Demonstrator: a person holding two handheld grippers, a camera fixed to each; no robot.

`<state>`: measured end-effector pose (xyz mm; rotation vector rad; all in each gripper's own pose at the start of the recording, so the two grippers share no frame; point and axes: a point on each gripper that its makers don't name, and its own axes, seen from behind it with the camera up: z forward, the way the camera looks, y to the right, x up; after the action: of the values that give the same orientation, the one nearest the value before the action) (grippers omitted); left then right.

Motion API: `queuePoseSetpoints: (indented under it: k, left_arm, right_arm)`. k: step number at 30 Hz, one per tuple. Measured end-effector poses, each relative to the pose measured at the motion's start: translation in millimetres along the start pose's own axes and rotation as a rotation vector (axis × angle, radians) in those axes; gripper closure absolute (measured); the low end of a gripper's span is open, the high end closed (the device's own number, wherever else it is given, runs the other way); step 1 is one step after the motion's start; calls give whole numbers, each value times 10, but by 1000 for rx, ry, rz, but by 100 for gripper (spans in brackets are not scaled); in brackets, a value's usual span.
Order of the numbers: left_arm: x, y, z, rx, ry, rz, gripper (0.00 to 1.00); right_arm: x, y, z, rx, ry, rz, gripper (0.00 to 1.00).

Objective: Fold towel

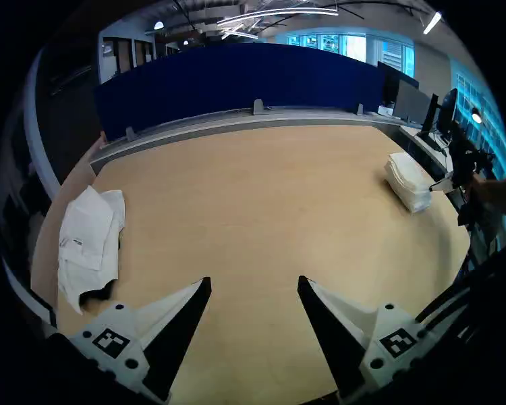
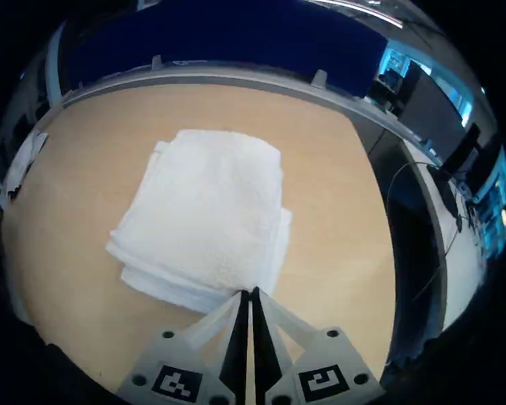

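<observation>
Judging the folded towel (image 2: 209,202) finished, we should part the right tongs (image 2: 251,293), clenched at its near edge, before lifting off; left tongs (image 1: 253,280) hang released, well apart.

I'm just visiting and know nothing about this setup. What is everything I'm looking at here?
table: one, light wood, under everything
folded towel stack: one, white, toward the table's right end
loose towel pile: one, white, at the table's left edge
partition: one, dark blue, along the table's far edge
monitors: at least two, black, beyond the right end
left hand-held gripper: one, white and black, open above bare table
right hand-held gripper: one, white and black, shut at the stack's near edge
</observation>
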<state>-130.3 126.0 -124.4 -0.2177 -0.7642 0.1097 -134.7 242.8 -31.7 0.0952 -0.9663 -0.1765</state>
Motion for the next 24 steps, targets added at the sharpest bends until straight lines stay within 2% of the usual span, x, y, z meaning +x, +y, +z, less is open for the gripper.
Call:
queuePoseSetpoints:
  k: [3, 8, 14, 24]
  left_arm:
    - [7, 5, -7, -2, -1, 3, 5]
    - [27, 12, -18, -5, 0, 9, 5]
    - [54, 28, -38, -12, 2, 12, 5]
    - [44, 23, -35, -15, 4, 8, 5]
  right_arm:
    - [4, 4, 12, -3, 5, 25, 97]
    - [5, 11, 0, -14, 11, 32, 95]
    - [21, -8, -75, -28, 41, 33, 86]
    - [77, -34, -215, -32, 95, 91, 34]
